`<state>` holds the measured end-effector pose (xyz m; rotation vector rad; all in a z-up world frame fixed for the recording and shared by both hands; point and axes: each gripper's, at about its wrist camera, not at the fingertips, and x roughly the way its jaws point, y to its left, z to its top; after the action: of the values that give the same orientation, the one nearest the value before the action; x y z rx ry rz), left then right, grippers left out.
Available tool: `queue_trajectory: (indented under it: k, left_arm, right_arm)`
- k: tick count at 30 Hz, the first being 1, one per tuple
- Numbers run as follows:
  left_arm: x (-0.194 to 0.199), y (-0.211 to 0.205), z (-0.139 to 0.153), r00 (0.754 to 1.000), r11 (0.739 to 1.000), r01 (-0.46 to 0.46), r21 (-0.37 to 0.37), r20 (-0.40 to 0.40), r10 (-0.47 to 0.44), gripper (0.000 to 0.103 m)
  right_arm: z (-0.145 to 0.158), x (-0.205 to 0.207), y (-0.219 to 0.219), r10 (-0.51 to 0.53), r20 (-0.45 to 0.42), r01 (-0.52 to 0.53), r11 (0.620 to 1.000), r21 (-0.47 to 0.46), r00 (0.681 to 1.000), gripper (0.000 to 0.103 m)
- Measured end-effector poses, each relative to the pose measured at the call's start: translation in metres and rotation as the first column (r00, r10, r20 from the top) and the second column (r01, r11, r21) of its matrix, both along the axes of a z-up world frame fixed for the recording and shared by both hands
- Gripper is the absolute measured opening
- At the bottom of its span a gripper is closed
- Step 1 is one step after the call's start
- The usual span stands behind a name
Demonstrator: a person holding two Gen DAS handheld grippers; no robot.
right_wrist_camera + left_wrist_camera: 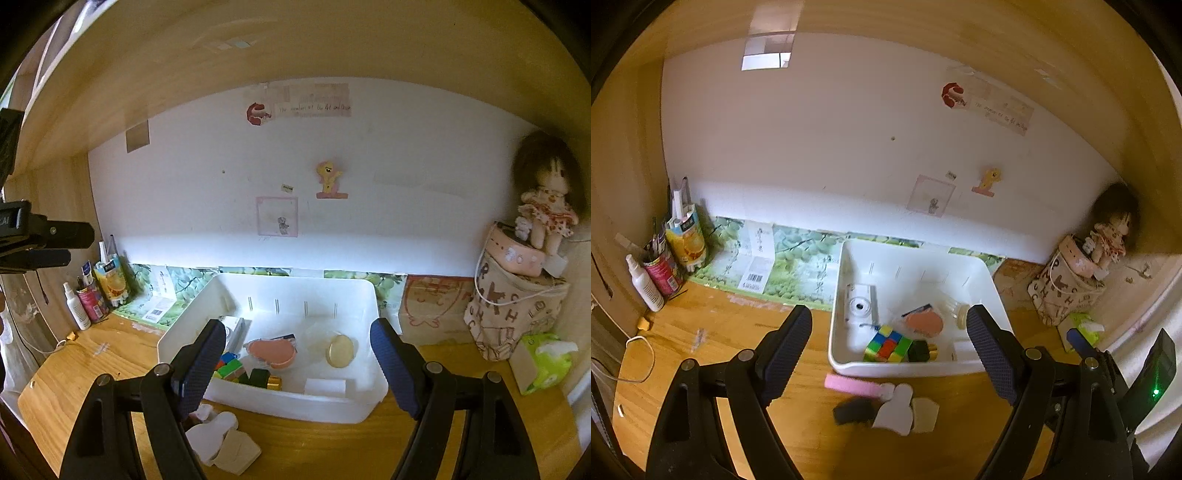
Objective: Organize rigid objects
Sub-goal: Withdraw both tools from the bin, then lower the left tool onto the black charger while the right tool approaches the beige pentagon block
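Left tool [890, 347]: spread, holding nothing, above surface [738, 332]. White bin [905, 367]: holds camera [860, 304], colour cube [886, 343], pink compact [923, 323]. Before bin: pink strip [853, 386], white pieces [897, 408]. Right tool [297, 363]: spread, empty.

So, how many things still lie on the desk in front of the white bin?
4: a pink bar, a black piece, a white flat shape and a beige piece, clustered together. The tool fingers may hide others.

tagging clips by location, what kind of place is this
Probably a bedroom or dorm desk nook: a wooden desk walled in by wood panels, a doll in the corner, and cartoon stickers on the white back wall.
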<state>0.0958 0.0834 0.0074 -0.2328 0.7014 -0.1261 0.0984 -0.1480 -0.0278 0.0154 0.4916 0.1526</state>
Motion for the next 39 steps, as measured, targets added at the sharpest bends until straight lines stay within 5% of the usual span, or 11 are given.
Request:
queue_trajectory:
  k: [24, 39]
  left_arm:
    - [-0.044, 0.044, -0.049, 0.983, 0.99, 0.137, 0.018, -0.127, -0.134, 0.088]
    - [-0.017, 0.038, -0.106, 0.907, 0.981, 0.193, 0.024, -0.385, -0.169, 0.088]
  right_arm:
    - [-0.026, -0.079, 0.063, -0.13, -0.044, 0.128, 0.991, -0.039, 0.991, 0.081]
    - [-0.064, -0.079, 0.082, -0.058, -0.164, 0.039, 0.993, -0.116, 0.985, 0.081]
